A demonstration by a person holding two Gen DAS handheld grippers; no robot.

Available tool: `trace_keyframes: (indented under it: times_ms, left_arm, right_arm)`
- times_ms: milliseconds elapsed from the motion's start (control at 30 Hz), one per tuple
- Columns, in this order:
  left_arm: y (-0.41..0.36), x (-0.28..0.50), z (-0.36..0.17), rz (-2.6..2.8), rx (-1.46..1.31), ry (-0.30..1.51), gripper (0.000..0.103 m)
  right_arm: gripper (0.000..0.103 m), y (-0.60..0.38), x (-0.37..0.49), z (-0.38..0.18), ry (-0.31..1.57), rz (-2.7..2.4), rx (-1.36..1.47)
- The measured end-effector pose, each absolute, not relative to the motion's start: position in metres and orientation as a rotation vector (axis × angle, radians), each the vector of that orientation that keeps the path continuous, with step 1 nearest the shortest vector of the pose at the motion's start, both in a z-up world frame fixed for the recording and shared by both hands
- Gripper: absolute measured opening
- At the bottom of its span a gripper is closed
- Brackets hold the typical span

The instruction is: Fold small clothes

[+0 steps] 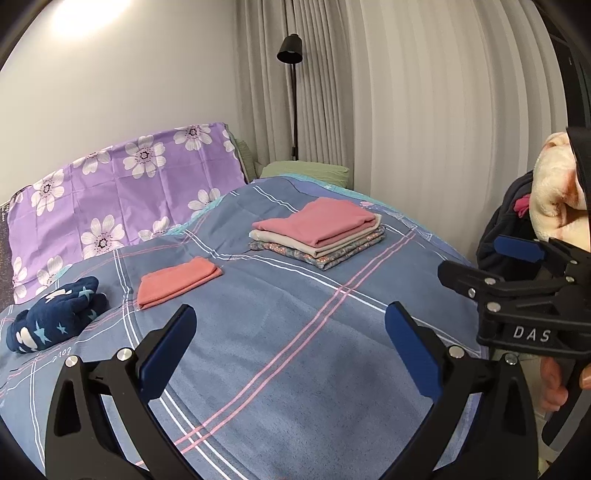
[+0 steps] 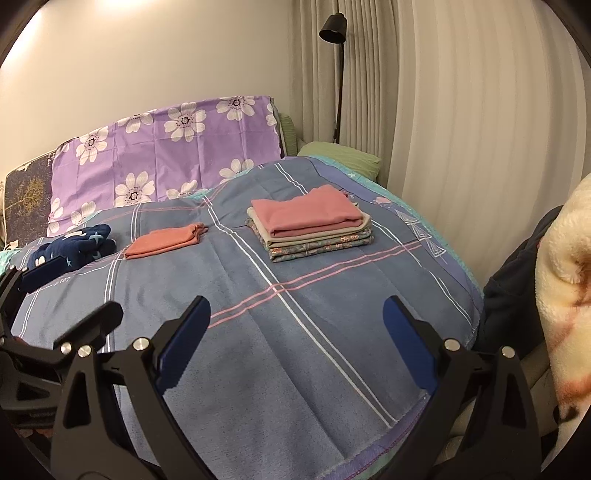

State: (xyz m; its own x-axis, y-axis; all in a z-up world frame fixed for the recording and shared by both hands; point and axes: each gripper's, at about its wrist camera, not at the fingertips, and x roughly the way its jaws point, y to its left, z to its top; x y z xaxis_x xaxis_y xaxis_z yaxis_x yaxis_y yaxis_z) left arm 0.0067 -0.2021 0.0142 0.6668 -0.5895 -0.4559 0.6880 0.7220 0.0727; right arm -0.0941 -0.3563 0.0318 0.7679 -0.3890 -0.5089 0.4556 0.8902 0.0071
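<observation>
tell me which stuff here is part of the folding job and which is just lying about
Part of the job:
- folded stack, pink piece on top
- folded coral cloth, lying alone
- navy star-print garment, bunched, not folded
- left gripper and right gripper, both with jaws open and empty

Just lying about:
- purple flowered pillow
- green pillow
- black floor lamp
- cream fleece blanket

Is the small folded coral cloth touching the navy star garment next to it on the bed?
Apart. In the left wrist view, a strip of blue bedspread shows plainly between the coral cloth and the navy star garment; the right wrist view agrees.
</observation>
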Motion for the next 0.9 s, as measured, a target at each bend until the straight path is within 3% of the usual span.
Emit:
trace_keyframes:
  times_ms: [900]
  left_arm:
    - [-0.1996, 0.0012, 0.0107, -0.794, 0.265, 0.442, 0.102]
  right_arm:
    - [0.096, -0.3557, -0.0968, 0.0267, 0.528, -0.495, 0.158]
